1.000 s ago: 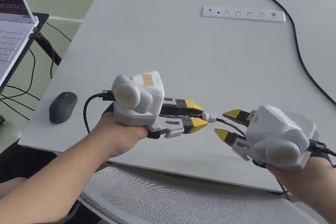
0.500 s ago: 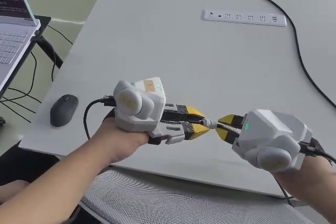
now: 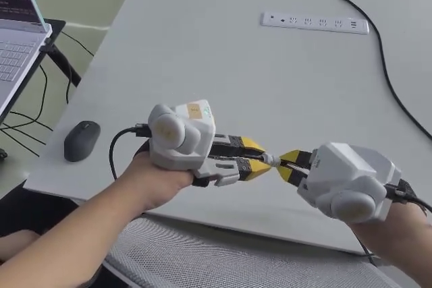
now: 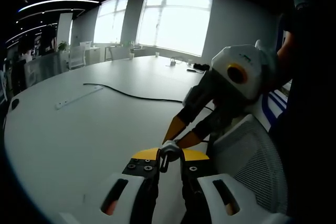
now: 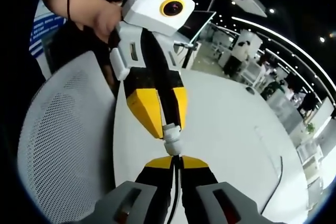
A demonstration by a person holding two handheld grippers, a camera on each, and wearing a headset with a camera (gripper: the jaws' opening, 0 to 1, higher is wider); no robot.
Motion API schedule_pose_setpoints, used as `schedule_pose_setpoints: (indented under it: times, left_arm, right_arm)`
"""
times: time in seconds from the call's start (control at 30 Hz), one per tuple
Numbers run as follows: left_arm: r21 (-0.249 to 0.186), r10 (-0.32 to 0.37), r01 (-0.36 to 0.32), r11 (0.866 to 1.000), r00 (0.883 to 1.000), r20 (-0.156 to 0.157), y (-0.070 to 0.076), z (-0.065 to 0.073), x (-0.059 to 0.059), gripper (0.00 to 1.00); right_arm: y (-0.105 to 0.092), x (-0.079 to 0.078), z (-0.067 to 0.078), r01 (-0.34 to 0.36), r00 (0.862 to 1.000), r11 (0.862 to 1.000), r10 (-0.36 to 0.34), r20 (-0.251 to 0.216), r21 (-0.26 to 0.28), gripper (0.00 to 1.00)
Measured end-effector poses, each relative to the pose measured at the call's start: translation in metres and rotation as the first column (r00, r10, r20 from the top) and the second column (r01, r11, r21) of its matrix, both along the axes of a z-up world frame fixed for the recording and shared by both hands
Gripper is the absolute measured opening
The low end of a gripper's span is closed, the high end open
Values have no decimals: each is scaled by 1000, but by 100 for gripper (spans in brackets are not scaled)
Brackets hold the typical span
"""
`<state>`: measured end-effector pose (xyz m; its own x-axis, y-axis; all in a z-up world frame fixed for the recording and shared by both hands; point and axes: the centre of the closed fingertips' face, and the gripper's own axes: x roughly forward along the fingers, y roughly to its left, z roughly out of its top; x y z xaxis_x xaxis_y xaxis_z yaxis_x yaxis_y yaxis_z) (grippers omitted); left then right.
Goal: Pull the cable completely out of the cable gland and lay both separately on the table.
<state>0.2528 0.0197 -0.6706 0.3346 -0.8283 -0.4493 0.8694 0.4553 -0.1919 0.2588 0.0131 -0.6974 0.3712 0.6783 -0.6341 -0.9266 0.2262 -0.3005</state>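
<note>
At the near edge of the counter (image 3: 202, 45), toward 6 o'clock in the head view, the two grippers meet tip to tip above the surface. The left gripper (image 3: 260, 156), at 7 o'clock, is pressed together on the cable gland (image 3: 270, 160) and has not shifted. The right gripper (image 3: 287, 164), at 5 o'clock, stood spread and apart from the gland a second ago. It has since closed in and now pinches the cable (image 5: 176, 182) just beside the gland's mouth, as the right gripper view confirms. Assessment: both holds are set, the cable is not yet withdrawn, and a pull apart is the step in hand. Neither item lies on the counter.

Writing, left to right:
- The laptop (image 3: 17, 32) at 10 o'clock shows lines of text too small to read.
- The mouse (image 3: 81, 141) at 8 o'clock bears no visible mark.
- A tan sticker on the left gripper's body is illegible.
- The power strip (image 3: 315, 21) at 1 o'clock carries small marks, unreadable.

No brand can be made out.
</note>
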Motion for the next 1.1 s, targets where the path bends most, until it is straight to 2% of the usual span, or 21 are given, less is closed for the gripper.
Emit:
schedule_pose_setpoints:
  times: [0.2,0.27,0.4,0.57,0.8,1.1]
  left_arm:
    - [-4,5,-5,1000,1000,9,-1,3,2,15]
    - [-7,8,-8,1000,1000,10,-1,4,2,15]
    - [-26,22,-22,999,1000,12,-2,8,4,15]
    - [-32,31,-31,999,999,19,-2,10,7,15]
    - [-18,25,-24,1000,1000,19,-3,6,6,15]
    - [-10,26,-26,1000,1000,15,-6,3,7,15]
  right_arm:
    - [-9,5,-4,51,998,999,-51,-34,2,0]
    - [-15,7,-8,85,995,996,-84,-60,4,0]
    - [-26,11,-11,139,985,990,-137,-100,10,0]
    - [-38,12,-18,199,967,980,-193,-167,19,0]
    - [-44,8,-24,221,956,975,-212,-201,21,0]
    - [-48,6,-32,227,952,974,-220,-213,7,0]
